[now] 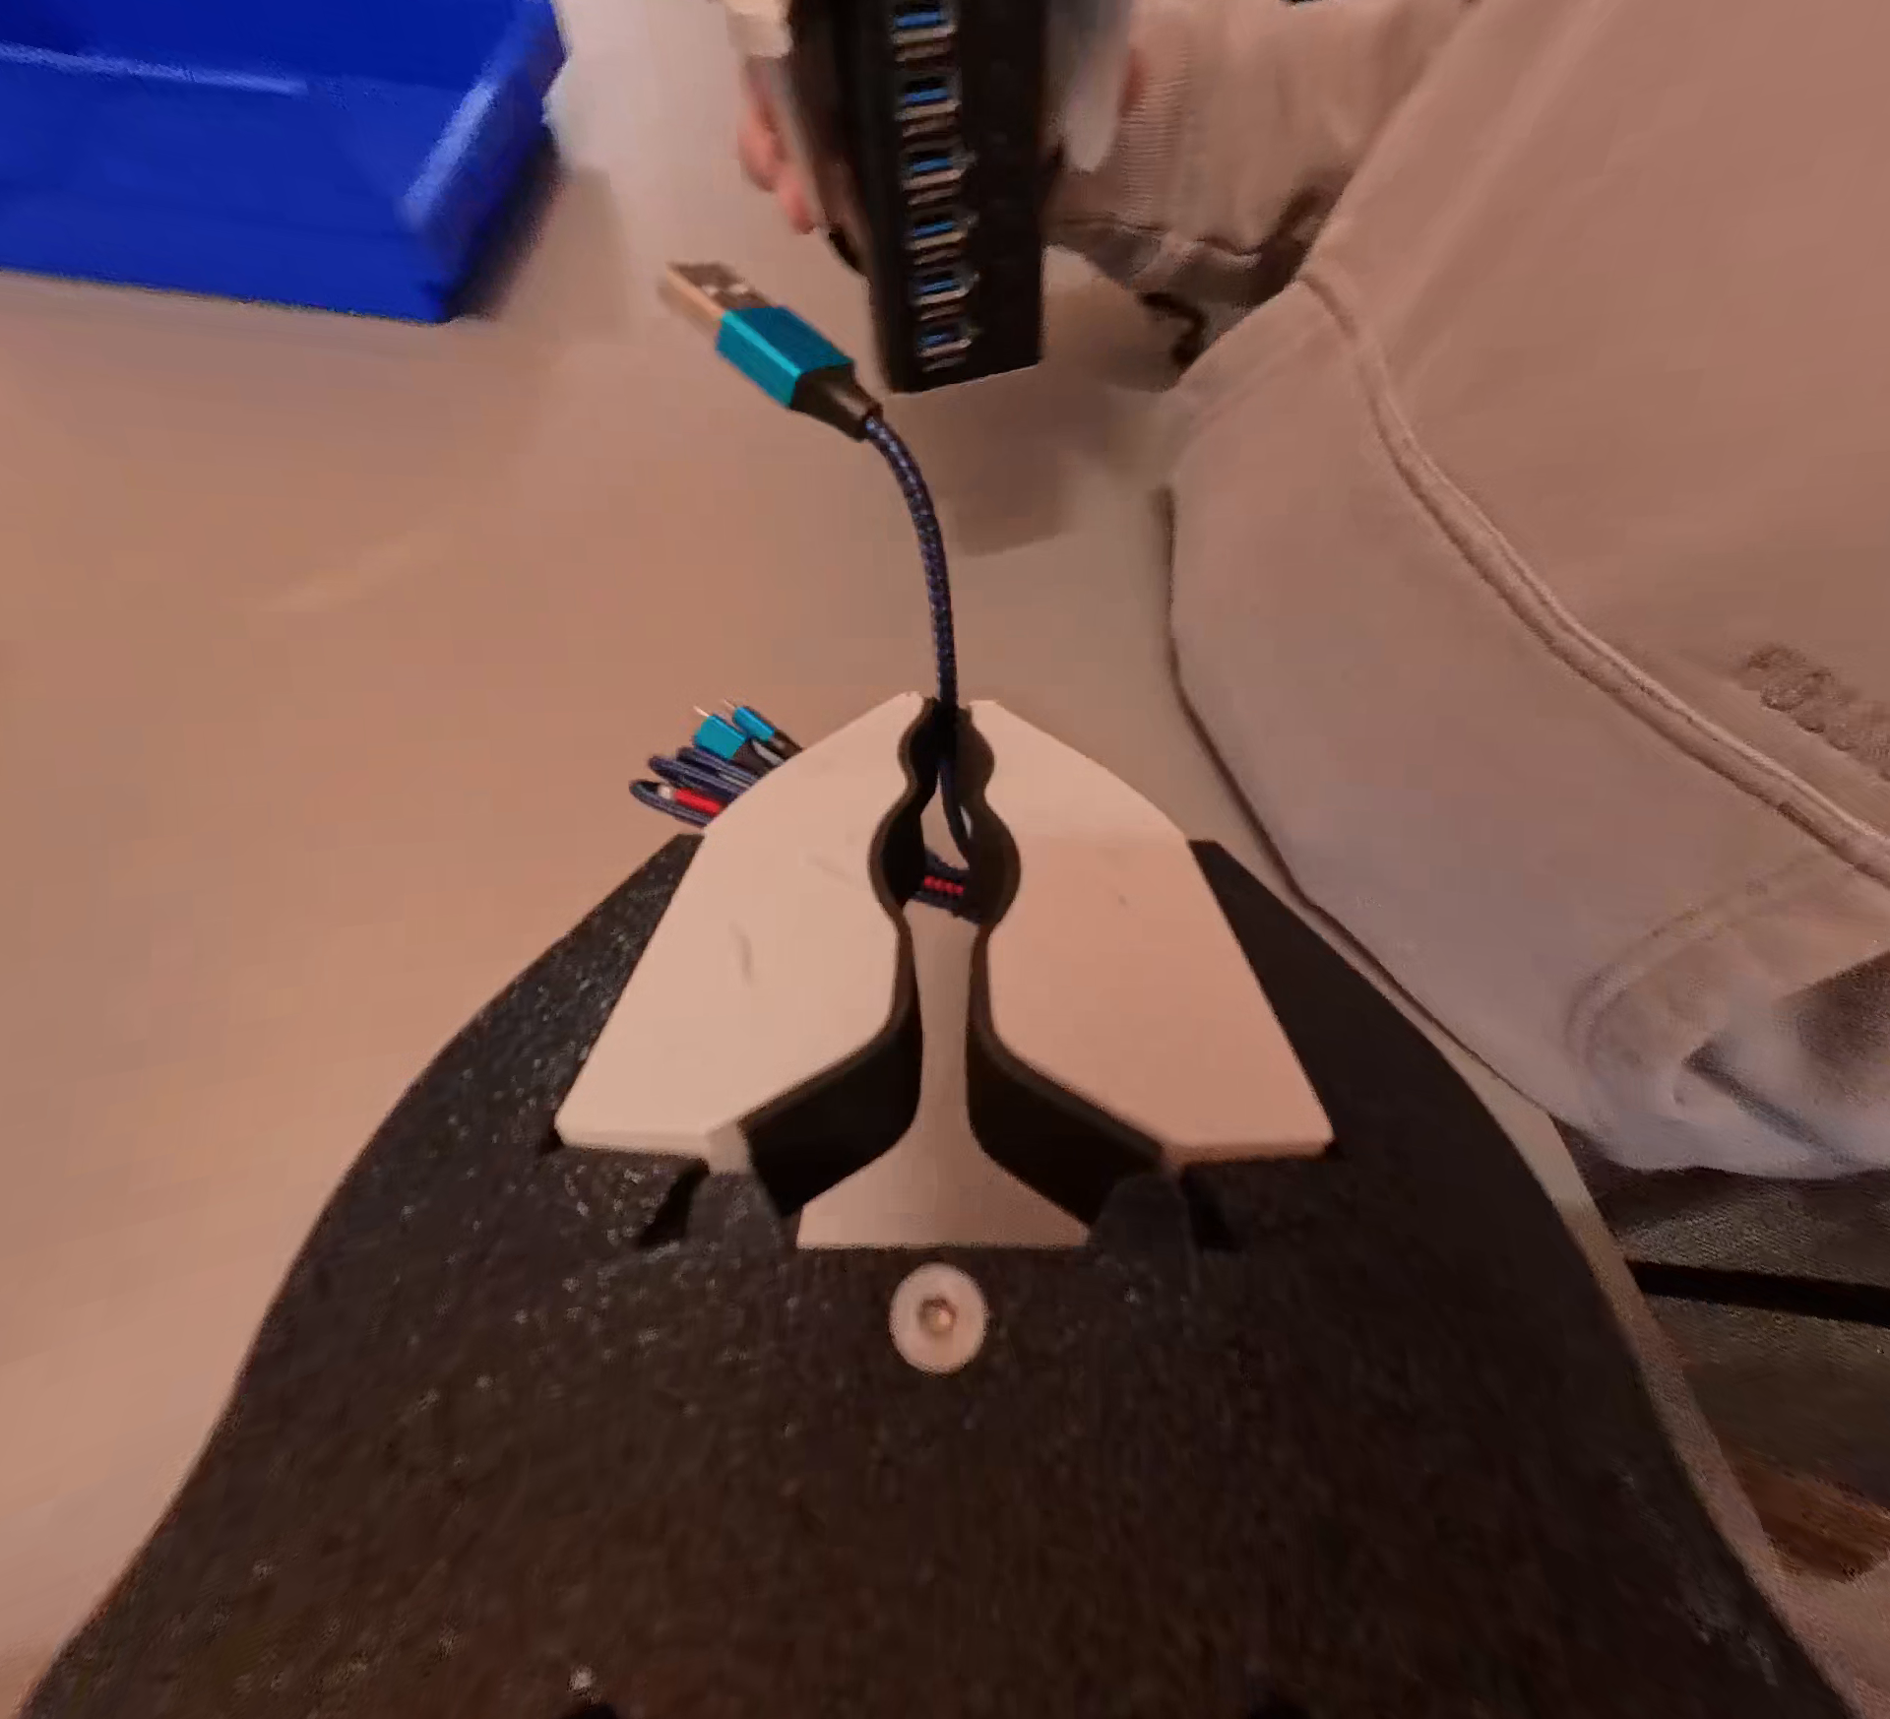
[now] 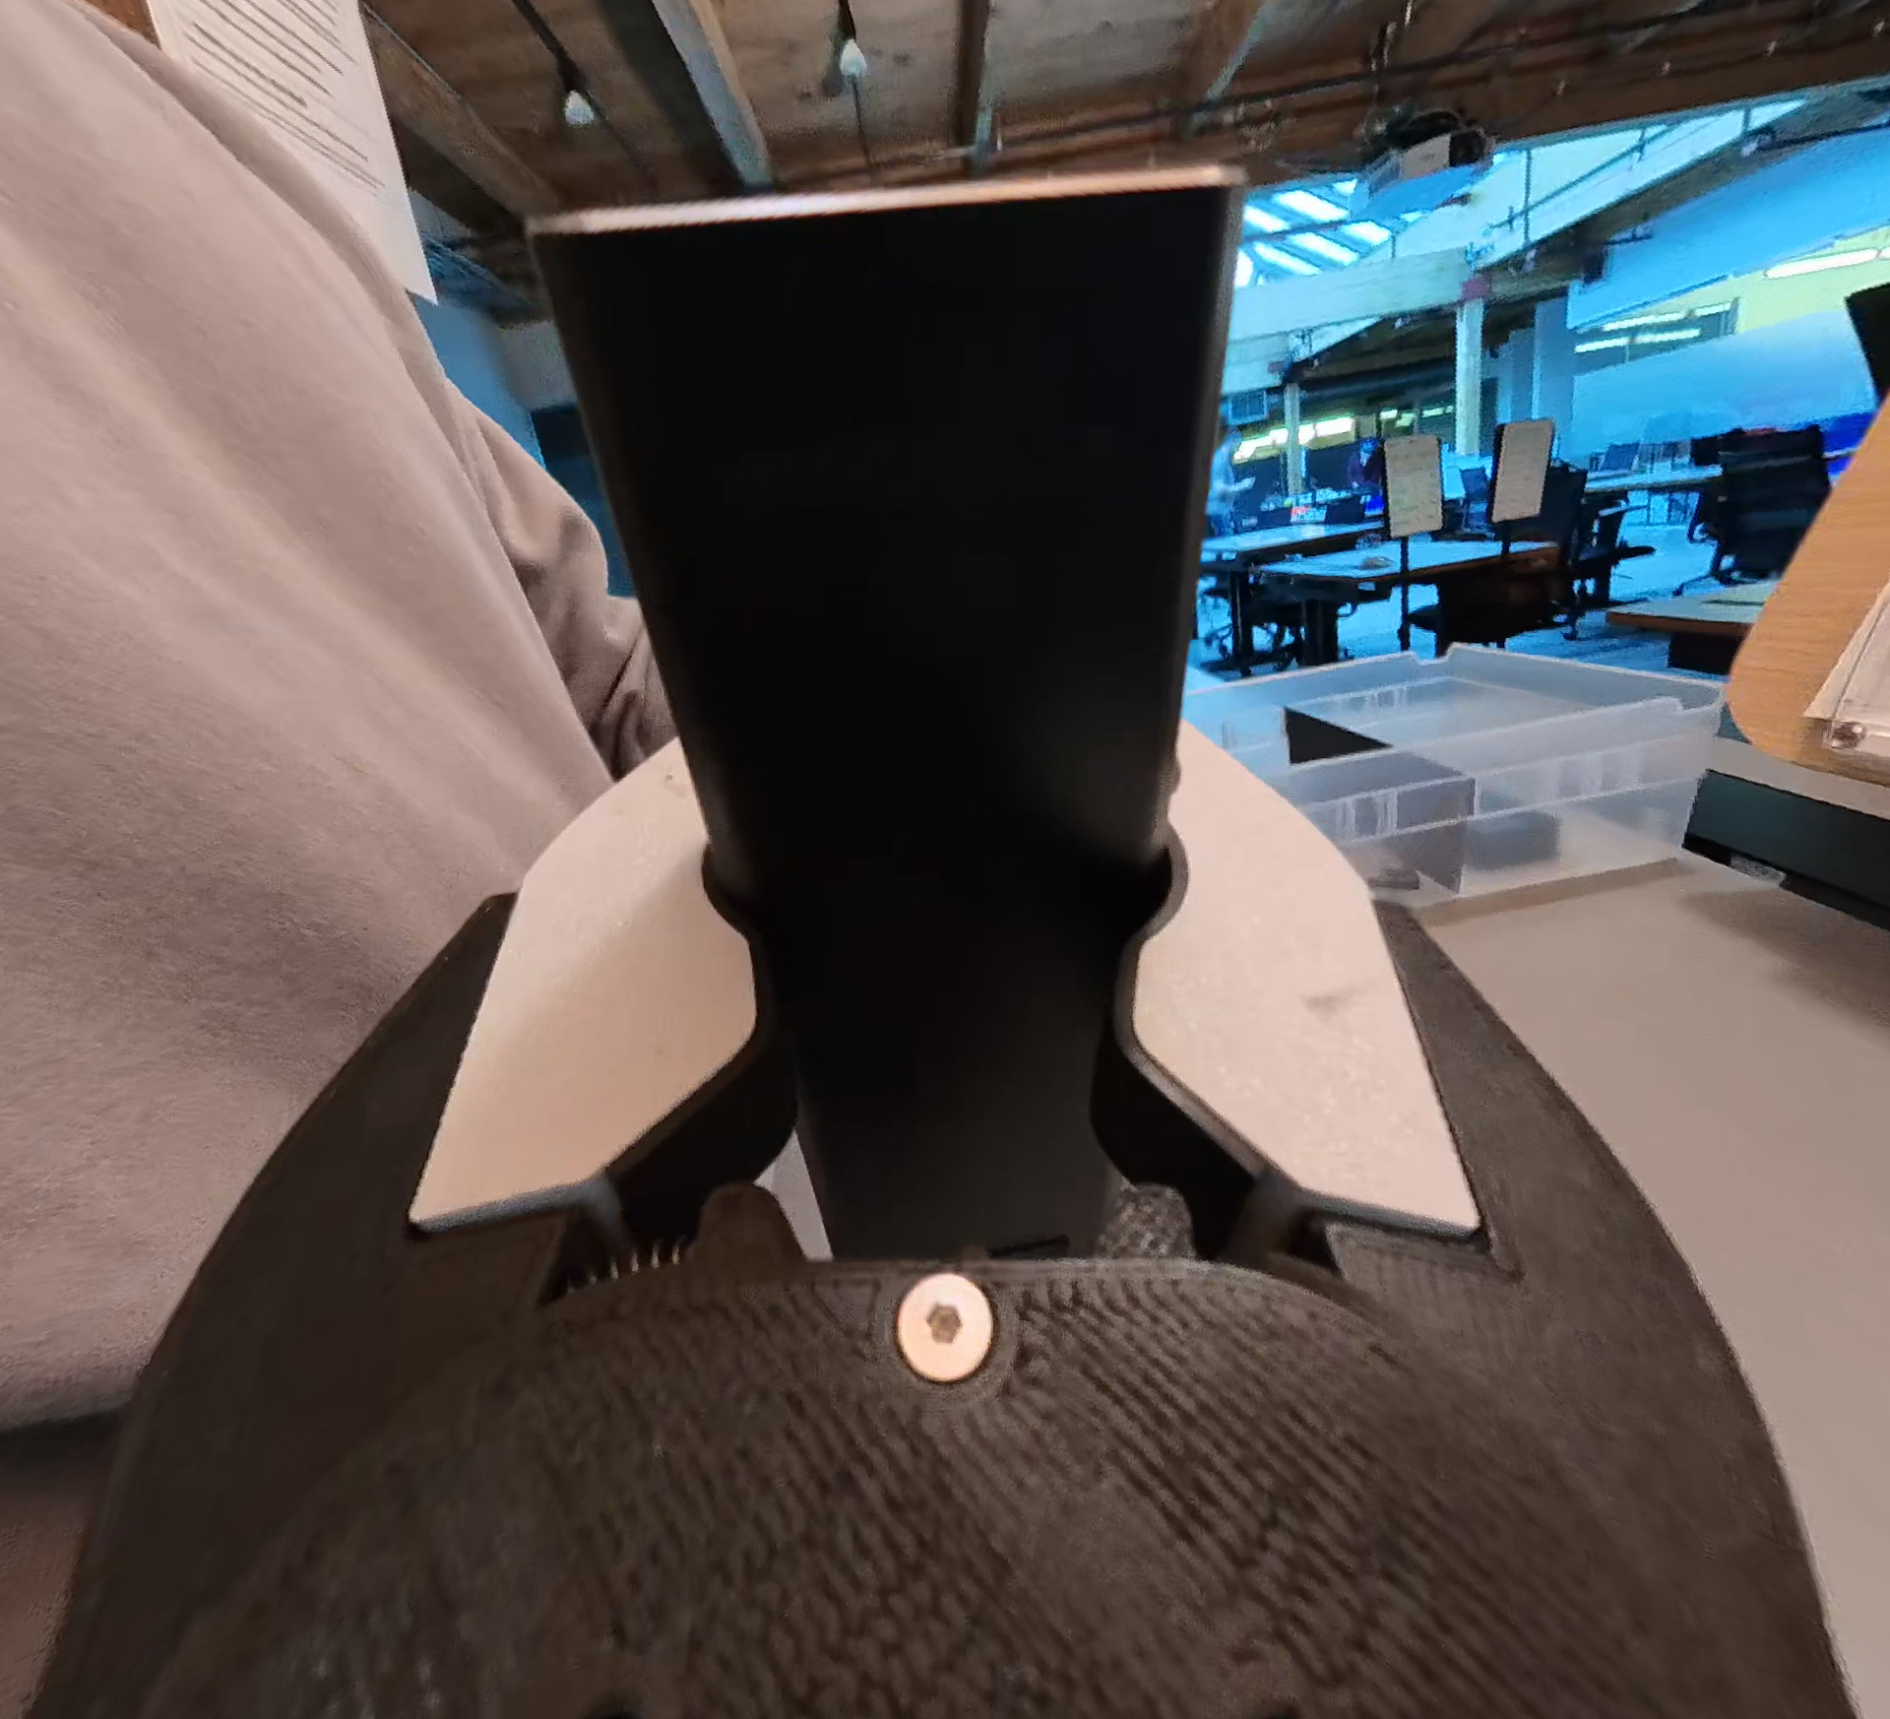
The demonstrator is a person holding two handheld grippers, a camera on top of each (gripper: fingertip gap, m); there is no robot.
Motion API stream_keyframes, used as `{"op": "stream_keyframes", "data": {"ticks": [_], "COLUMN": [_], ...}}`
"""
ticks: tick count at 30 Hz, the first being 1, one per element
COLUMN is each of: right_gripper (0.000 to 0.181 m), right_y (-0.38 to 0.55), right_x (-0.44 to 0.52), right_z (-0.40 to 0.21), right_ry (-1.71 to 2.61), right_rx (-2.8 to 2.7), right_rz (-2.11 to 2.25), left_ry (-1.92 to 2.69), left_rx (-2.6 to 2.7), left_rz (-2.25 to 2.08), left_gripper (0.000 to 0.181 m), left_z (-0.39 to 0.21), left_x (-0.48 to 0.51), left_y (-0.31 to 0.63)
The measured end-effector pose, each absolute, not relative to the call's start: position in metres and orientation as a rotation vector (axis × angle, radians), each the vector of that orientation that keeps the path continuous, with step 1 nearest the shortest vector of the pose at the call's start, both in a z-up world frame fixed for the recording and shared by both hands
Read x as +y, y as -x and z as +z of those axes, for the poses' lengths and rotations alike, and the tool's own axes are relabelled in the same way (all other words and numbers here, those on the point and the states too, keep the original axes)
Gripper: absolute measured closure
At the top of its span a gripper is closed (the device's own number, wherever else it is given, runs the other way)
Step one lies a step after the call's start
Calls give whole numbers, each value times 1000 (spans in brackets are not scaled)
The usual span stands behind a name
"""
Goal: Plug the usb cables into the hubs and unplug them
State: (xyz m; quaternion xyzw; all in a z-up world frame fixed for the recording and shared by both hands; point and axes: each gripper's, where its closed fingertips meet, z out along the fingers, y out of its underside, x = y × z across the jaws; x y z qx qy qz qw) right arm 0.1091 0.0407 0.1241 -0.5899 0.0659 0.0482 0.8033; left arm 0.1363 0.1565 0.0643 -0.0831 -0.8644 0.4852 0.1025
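Note:
My left gripper (image 1: 939,710) is shut on a dark blue braided USB cable (image 1: 929,575). The cable rises from the fingertips and ends in a teal USB-A plug (image 1: 762,345) that points up and left, just left of the hub's lower end and apart from it. The black USB hub (image 1: 946,115) has a row of several blue ports facing me and hangs upright in the other gripper. In the right wrist view my right gripper (image 2: 941,811) is shut on the hub (image 2: 890,524), whose plain black back faces the camera. More teal connectors (image 1: 731,739) of the cable stick out left of my left fingers.
A blue bin (image 1: 256,84) stands at the back left on the beige table (image 1: 358,596). A person's beige sweatshirt (image 1: 1585,442) fills the right side. A clear plastic organiser (image 2: 1483,760) sits on the table right of the right gripper.

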Motion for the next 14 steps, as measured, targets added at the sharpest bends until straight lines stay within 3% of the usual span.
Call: {"op": "stream_keyframes", "data": {"ticks": [8,14], "right_gripper": [107,107], "right_y": [-106,-111], "right_x": [50,50], "right_z": [115,109], "right_ry": [1326,1345], "right_rx": [151,174], "right_rz": [91,68], "left_ry": [371,47], "left_rx": [-2278,-2476], "left_rz": [1644,1369], "left_gripper": [179,179], "left_z": [60,6], "left_x": [138,152], "left_y": [-112,-134]}}
